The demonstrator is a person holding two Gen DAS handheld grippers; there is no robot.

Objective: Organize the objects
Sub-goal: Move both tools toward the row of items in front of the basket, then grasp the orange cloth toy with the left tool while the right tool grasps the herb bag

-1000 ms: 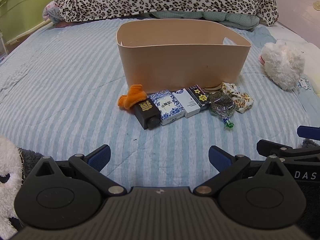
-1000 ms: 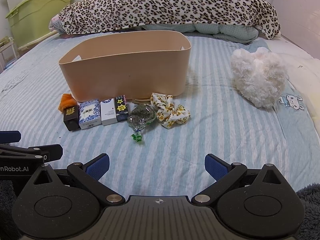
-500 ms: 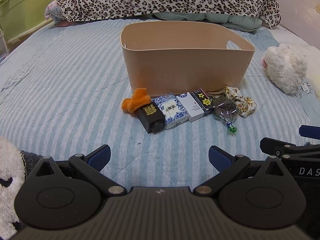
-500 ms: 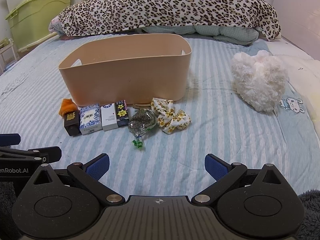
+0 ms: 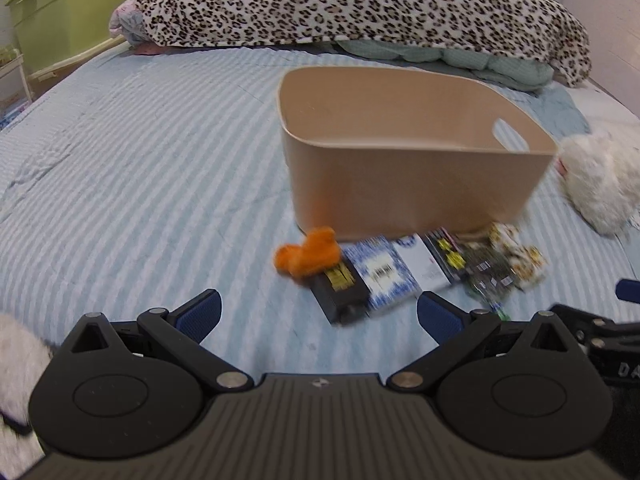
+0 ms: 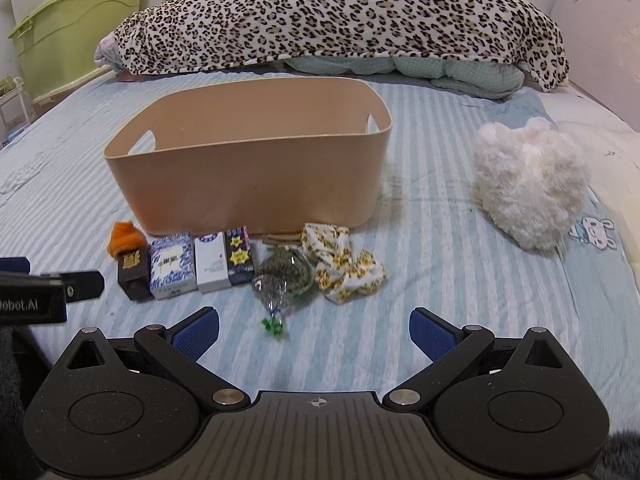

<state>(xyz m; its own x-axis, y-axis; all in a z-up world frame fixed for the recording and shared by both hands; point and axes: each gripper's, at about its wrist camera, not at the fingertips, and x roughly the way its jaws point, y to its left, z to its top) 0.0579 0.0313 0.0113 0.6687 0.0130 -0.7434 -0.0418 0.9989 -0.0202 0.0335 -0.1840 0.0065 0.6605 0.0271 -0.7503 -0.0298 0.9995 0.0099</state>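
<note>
A tan bin [image 5: 416,184] [image 6: 256,180] stands on the striped bed, nothing visible inside it. In front of it lies a row: an orange cloth [image 5: 306,256] [image 6: 125,237], a black box [image 5: 339,290] [image 6: 130,270], a blue-white box [image 5: 382,274] [image 6: 171,264], a white box [image 6: 212,262], a dark starred box [image 6: 239,256], a clear pouch of dark bits [image 6: 282,278] and a yellow-patterned cloth [image 6: 344,268]. My left gripper [image 5: 319,314] is open and empty, just short of the black box. My right gripper [image 6: 314,330] is open and empty, just short of the pouch.
A white fluffy toy [image 6: 528,184] lies right of the bin. A leopard-print blanket [image 6: 340,16] lies heaped at the bed's head. A green storage box [image 6: 68,40] stands at the far left. White plush [image 5: 16,356] lies by my left gripper.
Both grippers have moved forward and higher; the bin's inside now shows. The left view has shifted left, so the row sits further right. Nothing was grasped.
</note>
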